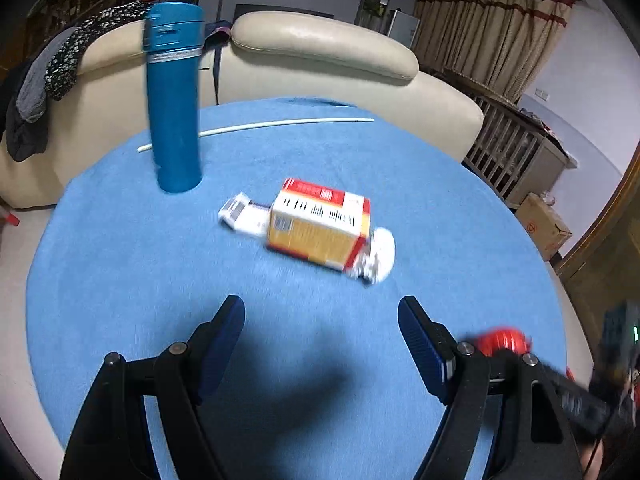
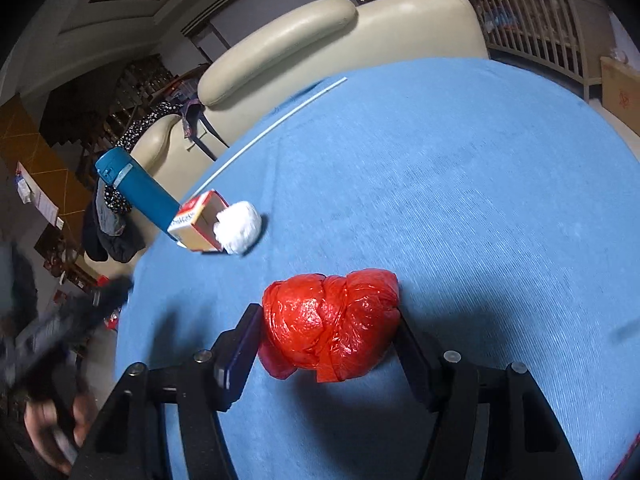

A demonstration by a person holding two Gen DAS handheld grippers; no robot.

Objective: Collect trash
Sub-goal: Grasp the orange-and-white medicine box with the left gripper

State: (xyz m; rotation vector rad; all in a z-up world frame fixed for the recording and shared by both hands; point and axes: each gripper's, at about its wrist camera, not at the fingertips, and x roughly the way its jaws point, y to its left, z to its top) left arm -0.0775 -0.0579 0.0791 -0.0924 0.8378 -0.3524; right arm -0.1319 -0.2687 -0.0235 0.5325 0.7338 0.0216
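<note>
A yellow and red carton (image 1: 319,224) lies on its side on the blue tablecloth (image 1: 120,264), with a crumpled white tissue (image 1: 378,256) at its right end and a white flat pack (image 1: 244,213) at its left end. My left gripper (image 1: 321,312) is open and empty, a little short of the carton. My right gripper (image 2: 330,332) is shut on a knotted red plastic bag (image 2: 332,326), just above the cloth (image 2: 480,200). The carton (image 2: 198,222) and tissue (image 2: 239,228) show further off in the right wrist view. The red bag (image 1: 503,340) shows behind my left gripper's right finger.
A tall blue flask (image 1: 174,100) stands at the table's far left and shows in the right wrist view (image 2: 138,190). A thin white rod (image 1: 256,126) lies near the far edge. A cream sofa (image 1: 320,52) stands behind the table. A cardboard box (image 1: 542,226) sits on the floor at right.
</note>
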